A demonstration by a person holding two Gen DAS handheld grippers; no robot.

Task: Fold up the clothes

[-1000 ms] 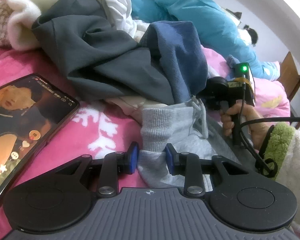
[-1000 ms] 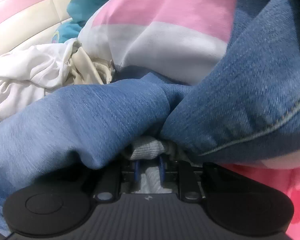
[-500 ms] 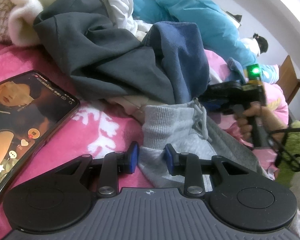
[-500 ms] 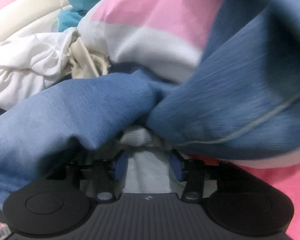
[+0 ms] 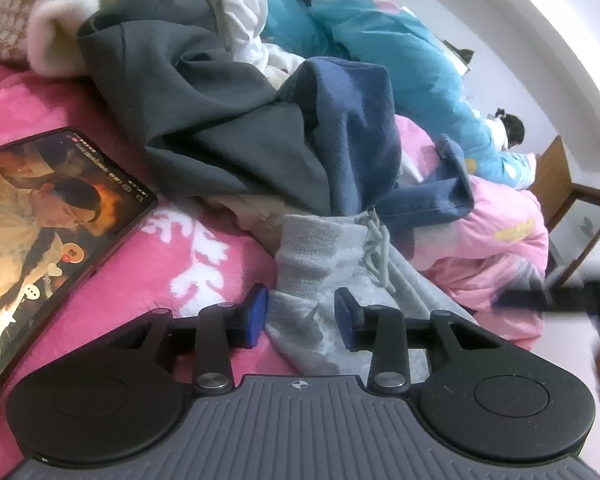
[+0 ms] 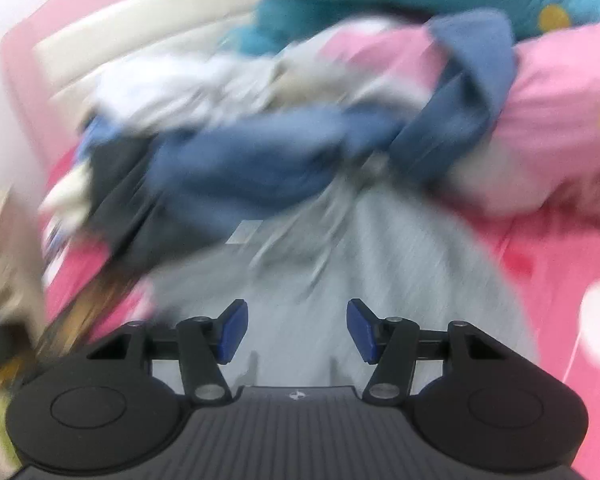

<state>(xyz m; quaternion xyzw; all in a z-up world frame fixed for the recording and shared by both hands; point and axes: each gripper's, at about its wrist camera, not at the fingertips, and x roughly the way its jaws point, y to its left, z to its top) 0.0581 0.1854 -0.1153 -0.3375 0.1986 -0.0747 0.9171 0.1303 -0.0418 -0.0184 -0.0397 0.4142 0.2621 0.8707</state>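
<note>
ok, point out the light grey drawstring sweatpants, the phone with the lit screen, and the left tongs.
light grey drawstring sweatpants [image 5: 320, 240], left wrist view, ribbed waistband.
phone with the lit screen [image 5: 48, 216], left wrist view, middle of the display.
left tongs [image 5: 301, 317], left wrist view, midway between the blue tips.

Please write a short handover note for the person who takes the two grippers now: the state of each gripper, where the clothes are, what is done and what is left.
Left gripper: open, its fingers on either side of the edge of the grey sweatpants, not clamped.
Right gripper: open, holding nothing, over the same grey sweatpants; this view is blurred by motion.
Clothes: the sweatpants lie crumpled on the pink blanket, their waistband end under the blue garment and beside the dark grey garment of the unsorted pile. A phone lies on the blanket to the left.
Done: nothing folded in view.
Left: pull the sweatpants free, spread them flat, fold them, then the pile.
</note>
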